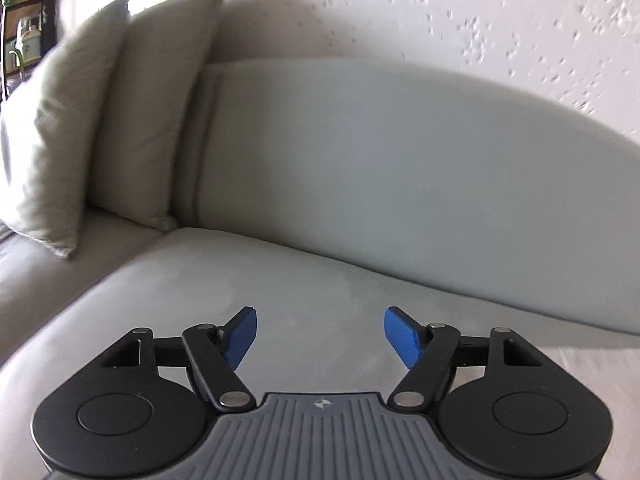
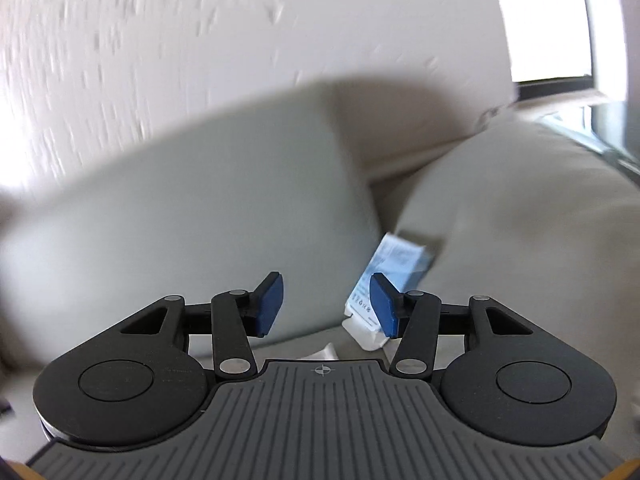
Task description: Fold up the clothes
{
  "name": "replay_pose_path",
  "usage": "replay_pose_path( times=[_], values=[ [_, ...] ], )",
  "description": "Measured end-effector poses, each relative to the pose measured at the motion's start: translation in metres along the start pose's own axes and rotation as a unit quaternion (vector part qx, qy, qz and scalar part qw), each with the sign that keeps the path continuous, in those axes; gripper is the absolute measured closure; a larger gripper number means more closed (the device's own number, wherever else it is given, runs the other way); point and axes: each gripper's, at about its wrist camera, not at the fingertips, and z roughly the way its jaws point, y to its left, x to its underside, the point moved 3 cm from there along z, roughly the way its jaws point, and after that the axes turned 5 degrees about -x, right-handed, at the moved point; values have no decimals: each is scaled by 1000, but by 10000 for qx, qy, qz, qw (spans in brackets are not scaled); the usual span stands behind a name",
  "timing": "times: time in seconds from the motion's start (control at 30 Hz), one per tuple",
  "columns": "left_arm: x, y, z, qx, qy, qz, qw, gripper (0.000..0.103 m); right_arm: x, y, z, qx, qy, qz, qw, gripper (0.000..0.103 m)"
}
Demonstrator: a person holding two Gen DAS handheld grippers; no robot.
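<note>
Both jaws spread wide and empty: left hand-held gripper (image 1: 320, 336) over sofa seat (image 1: 248, 276), right hand-held gripper (image 2: 326, 306) near blue packet (image 2: 394, 262).

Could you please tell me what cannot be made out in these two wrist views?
- Clothes to fold: none shows in either view.
- Blue-and-white packet, right wrist view: print blurred, lower part hidden behind the right tool.
- White scrap, right wrist view: mostly hidden behind the tool's body.
- Shelf items, left wrist view: small, blurred, cut by the edge.
- Left tool: open, holding nothing.
</note>
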Motion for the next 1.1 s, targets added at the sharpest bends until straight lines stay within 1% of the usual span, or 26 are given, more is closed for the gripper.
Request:
replay_pose_path(
  times=[0.03, 0.1, 0.13, 0.17, 0.23, 0.3, 0.37, 0.47, 0.53, 0.6, 0.63, 0.7, 0.73, 0.8, 0.83, 0.87, 0.93, 0.97, 1.0, 1.03, 1.1],
  values=[
    [0, 9, -18, 52, 8, 2, 10000, 33, -2, -1, -21, -15, -29, 95, 9999, 48],
    [4, 30, -55, 227, 91, -29, 9997, 33, -9, -9, -75, -58, -15, 200, 9998, 47],
    [5, 32, -66, 343, 172, -31, 9993, 33, -9, -14, -99, -89, 8, 247, 9997, 45],
    [11, 40, -87, 473, 268, -38, 9985, 33, -9, -19, -122, -121, 30, 295, 9995, 43],
    [29, 47, -127, 743, 427, 34, 9963, 33, 7, -29, -167, -247, 239, 402, 9986, 40],
    [55, 52, -165, 1046, 595, 199, 9925, 33, 31, -33, -206, -435, 603, 462, 9962, 40],
    [84, 50, -197, 1467, 753, 361, 9857, 33, 57, -29, -236, -708, 891, 503, 9922, 40],
    [122, 43, -229, 1726, 845, 445, 9804, 34, 102, -23, -263, -963, 1274, 542, 9857, 44],
    [145, 32, -246, 1639, 850, 413, 9819, 34, 132, -19, -282, -1131, 1528, 568, 9801, 52],
    [164, 23, -247, 1448, 936, 471, 9839, 36, 162, -15, -301, -1299, 1781, 593, 9736, 59],
    [173, 19, -245, 1387, 972, 488, 9843, 36, 172, -22, -302, -1337, 1870, 643, 9711, 59],
    [191, 15, -244, 1279, 1092, 469, 9846, 40, 193, -30, -301, -1206, 1910, 538, 9727, 59],
    [198, 13, -233, 1243, 1142, 431, 9847, 42, 205, -33, -301, -1131, 1922, 473, 9737, 59],
    [213, 11, -216, 1196, 1299, 374, 9836, 43, 216, -48, -290, -979, 1987, 575, 9735, 59],
    [218, 11, -209, 1165, 1432, 318, 9823, 44, 218, -57, -279, -942, 1981, 683, 9733, 59],
    [223, 12, -205, 1134, 1675, 207, 9791, 44, 223, -63, -272, -871, 2018, 712, 9729, 59],
    [225, 14, -206, 1100, 1724, 199, 9787, 43, 235, -74, -260, -706, 2120, 725, 9720, 59],
    [227, 12, -212, 1084, 1757, 385, 9777, 42, 238, -75, -259, -677, 2212, 619, 9709, 61],
    [229, 10, -216, 1068, 1803, 547, 9763, 42, 242, -75, -258, -661, 2314, 484, 9694, 67],
    [231, 9, -219, 1072, 1854, 628, 9748, 41, 245, -75, -258, -646, 2416, 350, 9676, 68],
    [235, 12, -227, 1127, 2007, 629, 9711, 39, 250, -74, -260, -649, 2597, 149, 9634, 66]
  ],
)
